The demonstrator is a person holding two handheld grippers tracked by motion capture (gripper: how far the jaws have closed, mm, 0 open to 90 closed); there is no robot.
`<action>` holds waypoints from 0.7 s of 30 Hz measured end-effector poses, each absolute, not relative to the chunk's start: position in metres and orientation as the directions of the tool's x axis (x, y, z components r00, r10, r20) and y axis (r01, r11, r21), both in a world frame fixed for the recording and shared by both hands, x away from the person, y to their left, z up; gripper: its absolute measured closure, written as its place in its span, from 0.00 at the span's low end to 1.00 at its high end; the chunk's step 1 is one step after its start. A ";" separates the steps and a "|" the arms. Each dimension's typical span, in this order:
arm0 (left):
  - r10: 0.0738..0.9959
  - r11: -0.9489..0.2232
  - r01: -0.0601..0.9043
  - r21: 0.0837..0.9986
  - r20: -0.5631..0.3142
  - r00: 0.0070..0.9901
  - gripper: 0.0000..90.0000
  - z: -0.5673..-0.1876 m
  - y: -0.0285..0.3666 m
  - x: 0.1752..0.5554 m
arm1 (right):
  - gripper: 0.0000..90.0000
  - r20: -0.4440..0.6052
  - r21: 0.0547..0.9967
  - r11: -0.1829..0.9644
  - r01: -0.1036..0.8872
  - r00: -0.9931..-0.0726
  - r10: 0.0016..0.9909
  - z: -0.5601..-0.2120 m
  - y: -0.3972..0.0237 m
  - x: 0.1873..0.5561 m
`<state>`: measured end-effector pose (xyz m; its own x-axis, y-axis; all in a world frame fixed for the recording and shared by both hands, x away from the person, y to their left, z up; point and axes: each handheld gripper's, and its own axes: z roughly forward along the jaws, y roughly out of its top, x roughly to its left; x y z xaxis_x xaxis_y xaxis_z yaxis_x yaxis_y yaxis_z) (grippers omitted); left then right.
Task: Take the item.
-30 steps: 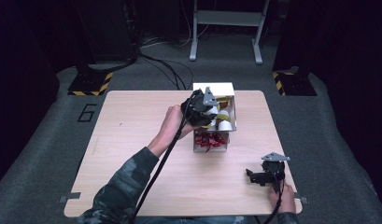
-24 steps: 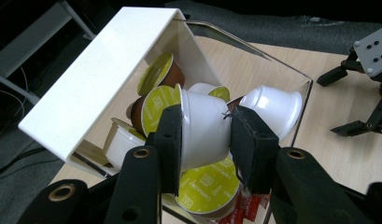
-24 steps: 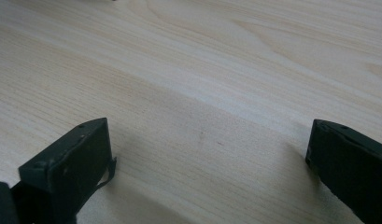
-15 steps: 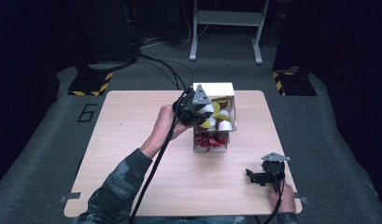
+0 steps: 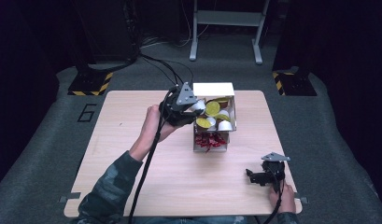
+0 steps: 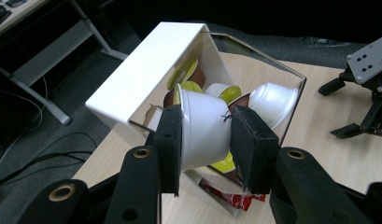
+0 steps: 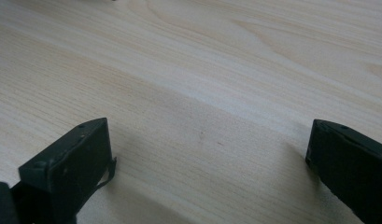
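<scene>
Pale wood-grain table [image 5: 132,168] sits on grey flooring in a dark room. Nearest the person, the right gripper [image 5: 263,176] rests low over bare board, its jaws spread wide with nothing between the fingers [image 7: 72,163] but tabletop.

Farther out, the left gripper [image 5: 186,112] is clamped on a white plastic capsule [image 6: 202,130]; in the left gripper view the two pads [image 6: 172,140] press on opposite sides of its cup wall, its lid rim turned away to the left of the fingers. The capsule hangs just above and in front of the box [image 6: 132,93], a white carton with clear sides whose open compartment, beyond the fingertips, holds more capsules [image 5: 215,116] with yellow-green and brown lids. Below the fingers, in the nearer section of the box, lie red wrapped items [image 5: 209,140].

The capsule looks light and thin-walled, probably easy to dent and a little slippery on its tapered side, so a grip across the middle of the body, as here, seems soundest; squeezing near the foil lid could burst it.

No brand or label on the capsules or box is legible. Beyond and left of the left gripper's fingers, a large "6" [image 5: 87,113] is marked on the floor mat, with yellow-black hazard tape [image 5: 90,84] farther back.
</scene>
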<state>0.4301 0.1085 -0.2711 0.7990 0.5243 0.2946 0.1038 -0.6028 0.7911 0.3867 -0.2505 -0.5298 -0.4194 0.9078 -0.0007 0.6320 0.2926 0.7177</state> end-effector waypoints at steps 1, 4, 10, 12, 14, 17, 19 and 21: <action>0.526 -0.602 0.105 0.792 0.294 0.798 0.72 -0.271 0.111 0.429 | 0.00 0.001 0.717 0.291 0.633 -0.418 0.908 -0.530 -0.250 0.387; 0.535 -0.596 0.109 0.795 0.293 0.792 0.72 -0.270 0.118 0.428 | 0.00 -0.004 0.719 0.295 0.630 -0.421 0.907 -0.530 -0.251 0.387; 0.564 -0.580 0.110 0.807 0.301 0.769 0.72 -0.271 0.134 0.424 | 0.00 0.000 0.717 0.292 0.633 -0.418 0.908 -0.530 -0.250 0.387; 0.575 -0.570 0.115 0.813 0.296 0.763 0.72 -0.272 0.141 0.423 | 0.00 0.000 0.717 0.291 0.633 -0.419 0.908 -0.530 -0.250 0.387; 0.586 -0.560 0.120 0.820 0.290 0.756 0.72 -0.274 0.146 0.422 | 0.00 0.001 0.718 0.291 0.633 -0.418 0.908 -0.530 -0.250 0.387; 0.601 -0.554 0.135 0.821 0.282 0.748 0.72 -0.278 0.154 0.422 | 0.00 0.000 0.717 0.292 0.633 -0.418 0.908 -0.530 -0.250 0.387; 0.611 -0.546 0.144 0.825 0.274 0.743 0.72 -0.281 0.160 0.422 | 0.00 0.000 0.717 0.292 0.633 -0.418 0.908 -0.530 -0.250 0.387; 0.618 -0.540 0.151 0.828 0.268 0.739 0.72 -0.282 0.165 0.421 | 0.00 0.000 0.717 0.292 0.633 -0.418 0.908 -0.530 -0.250 0.387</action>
<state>0.4213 0.1646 -0.2824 0.7386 0.6184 0.2685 0.1514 -0.5401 0.8279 0.3866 -0.2502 -0.5297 -0.4182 0.9084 -0.0005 0.6330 0.2918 0.7170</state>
